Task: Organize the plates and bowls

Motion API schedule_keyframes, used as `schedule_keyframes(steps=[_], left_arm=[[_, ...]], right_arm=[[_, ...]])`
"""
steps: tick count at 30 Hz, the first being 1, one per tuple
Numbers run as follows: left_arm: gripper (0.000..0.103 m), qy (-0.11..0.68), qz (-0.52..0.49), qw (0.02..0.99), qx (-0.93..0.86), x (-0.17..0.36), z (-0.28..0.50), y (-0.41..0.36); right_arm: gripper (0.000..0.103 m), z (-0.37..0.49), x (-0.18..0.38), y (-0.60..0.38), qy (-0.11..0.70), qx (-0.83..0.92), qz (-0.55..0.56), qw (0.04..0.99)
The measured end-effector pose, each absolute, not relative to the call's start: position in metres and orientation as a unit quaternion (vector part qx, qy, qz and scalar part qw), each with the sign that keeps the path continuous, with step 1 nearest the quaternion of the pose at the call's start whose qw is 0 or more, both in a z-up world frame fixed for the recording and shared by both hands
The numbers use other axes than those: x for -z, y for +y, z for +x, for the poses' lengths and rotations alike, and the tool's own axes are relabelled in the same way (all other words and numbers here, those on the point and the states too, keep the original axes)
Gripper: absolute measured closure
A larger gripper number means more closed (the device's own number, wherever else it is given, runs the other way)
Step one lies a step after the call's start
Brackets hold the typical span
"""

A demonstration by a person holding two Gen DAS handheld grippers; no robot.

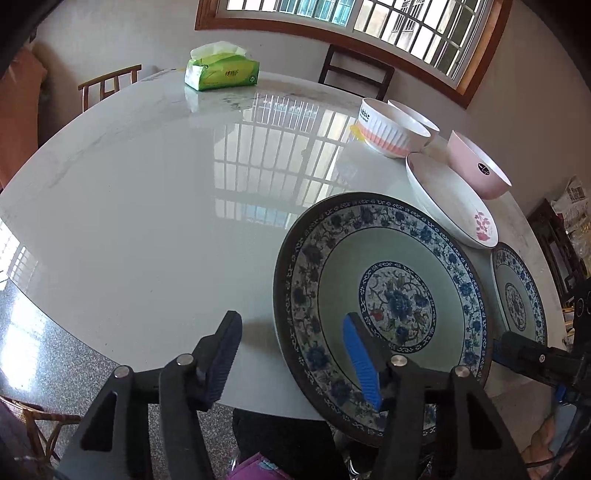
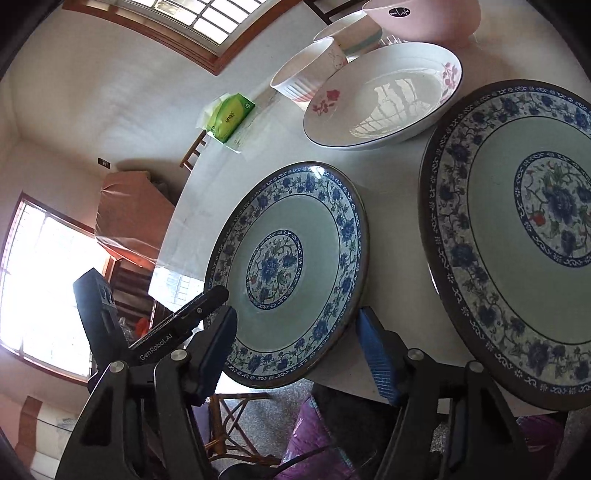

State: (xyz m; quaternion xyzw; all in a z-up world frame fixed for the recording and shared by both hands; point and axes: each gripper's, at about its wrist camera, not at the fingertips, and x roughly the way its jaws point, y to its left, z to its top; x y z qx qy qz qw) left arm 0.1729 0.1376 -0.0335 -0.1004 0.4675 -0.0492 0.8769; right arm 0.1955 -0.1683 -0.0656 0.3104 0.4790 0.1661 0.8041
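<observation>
A large blue-flowered plate [image 1: 384,295] lies at the table's near edge, also in the right wrist view [image 2: 517,236]. My left gripper [image 1: 295,354] is open, its right finger over this plate's rim, its left finger over bare table. A smaller blue-flowered plate [image 2: 288,269] lies beside it, seen in the left wrist view [image 1: 519,291] at the right. My right gripper [image 2: 295,343] is open astride its near rim. Behind stand a white flowered dish [image 1: 450,199] [image 2: 384,96], a pink bowl [image 1: 476,166] [image 2: 424,18] and two white ribbed bowls [image 1: 391,127] [image 2: 306,74].
The round white table [image 1: 147,206] holds a green tissue pack [image 1: 221,70] at its far side. Wooden chairs [image 1: 107,85] stand behind the table. A dark cabinet [image 1: 557,251] stands to the right. A wicker chair [image 2: 236,424] and speckled floor lie below the near edge.
</observation>
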Motion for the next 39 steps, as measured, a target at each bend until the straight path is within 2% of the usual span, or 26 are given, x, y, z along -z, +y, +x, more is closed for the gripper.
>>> schedule_keyframes(steps=[1,3,8,10,31,39], left_arm=[[0.064,0.468,-0.099,0.877,0.049,0.033,0.174,0.137],[0.075,0.470,-0.110,0.874,0.060,0.033,0.175,0.139],[0.081,0.469,-0.149,0.868,0.062,0.033,0.180,0.154],[0.082,0.468,-0.154,0.868,0.060,0.032,0.183,0.156],[0.081,0.447,-0.148,0.882,0.005,0.029,0.200,0.183],[0.082,0.418,-0.083,0.904,-0.037,0.022,0.195,0.172]], right_arm=[[0.046,0.197,0.066,-0.168,0.480,-0.165,0.309,0.804],[0.052,0.200,0.068,-0.168,0.484,-0.162,0.301,0.806],[0.081,0.203,0.077,-0.169,0.496,-0.154,0.291,0.804],[0.085,0.203,0.081,-0.171,0.497,-0.155,0.291,0.803],[0.086,0.229,0.079,-0.141,0.482,-0.158,0.237,0.829],[0.085,0.225,0.075,-0.141,0.472,-0.149,0.216,0.842]])
